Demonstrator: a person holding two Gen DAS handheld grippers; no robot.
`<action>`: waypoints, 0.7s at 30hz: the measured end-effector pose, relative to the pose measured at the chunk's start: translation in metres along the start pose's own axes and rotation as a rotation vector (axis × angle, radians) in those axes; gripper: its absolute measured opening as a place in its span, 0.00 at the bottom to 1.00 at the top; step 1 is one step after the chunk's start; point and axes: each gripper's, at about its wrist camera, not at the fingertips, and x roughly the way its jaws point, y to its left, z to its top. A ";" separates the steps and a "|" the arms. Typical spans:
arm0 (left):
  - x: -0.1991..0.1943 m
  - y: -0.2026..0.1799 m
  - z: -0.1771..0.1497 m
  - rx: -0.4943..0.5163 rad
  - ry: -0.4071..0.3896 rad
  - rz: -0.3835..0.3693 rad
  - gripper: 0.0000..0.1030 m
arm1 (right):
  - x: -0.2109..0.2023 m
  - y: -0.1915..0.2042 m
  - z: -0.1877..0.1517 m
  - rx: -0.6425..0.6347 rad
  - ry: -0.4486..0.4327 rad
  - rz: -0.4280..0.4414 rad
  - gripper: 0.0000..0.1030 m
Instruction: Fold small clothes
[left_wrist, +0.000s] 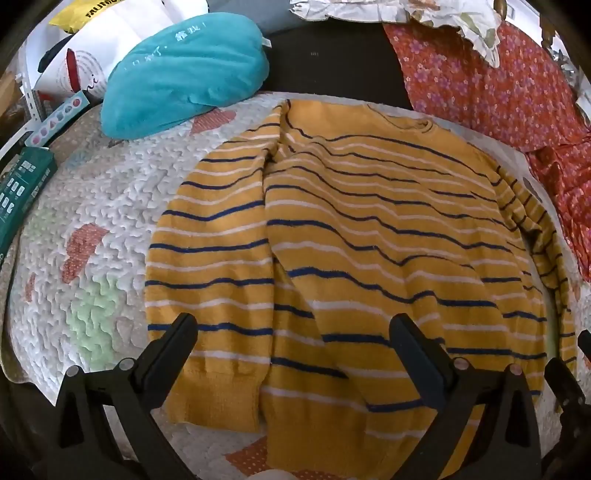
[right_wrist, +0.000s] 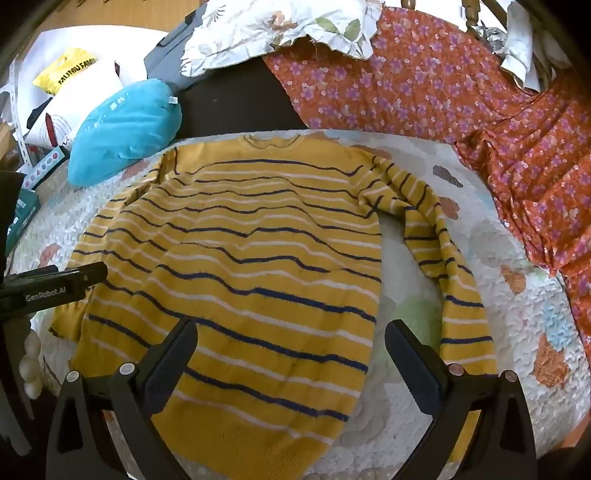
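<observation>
Quilted bedding (right_wrist: 498, 314) carries a striped sweater (right_wrist: 258, 258) spread flat just ahead of both hand-held grippers — left (left_wrist: 293, 338) and right (right_wrist: 290, 343) gape wide, seemingly holding nothing — teal pillow (right_wrist: 122, 129) beyond-left.

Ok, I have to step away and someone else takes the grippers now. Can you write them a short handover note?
Left gripper: open, empty, hovering over the sweater's hem end.
Right gripper: open, empty, above the sweater's lower right edge.
The yellow striped sweater lies flat on the white quilt, collar away from you.
Done: the left sleeve lies folded in alongside the body.
Left: the right sleeve is still spread loosely out on the quilt; fold it in, then probably fold the body in half.
A teal pillow sits beyond the left shoulder.
</observation>
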 end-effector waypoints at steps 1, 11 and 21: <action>0.006 -0.010 -0.001 0.015 0.029 0.013 1.00 | 0.000 -0.001 -0.001 0.003 0.004 0.002 1.00; 0.037 0.008 -0.010 -0.017 0.147 -0.052 1.00 | 0.021 0.008 -0.026 -0.016 0.119 0.033 1.00; 0.054 -0.003 -0.022 0.001 0.207 0.003 1.00 | 0.046 0.009 -0.048 -0.029 0.206 0.051 1.00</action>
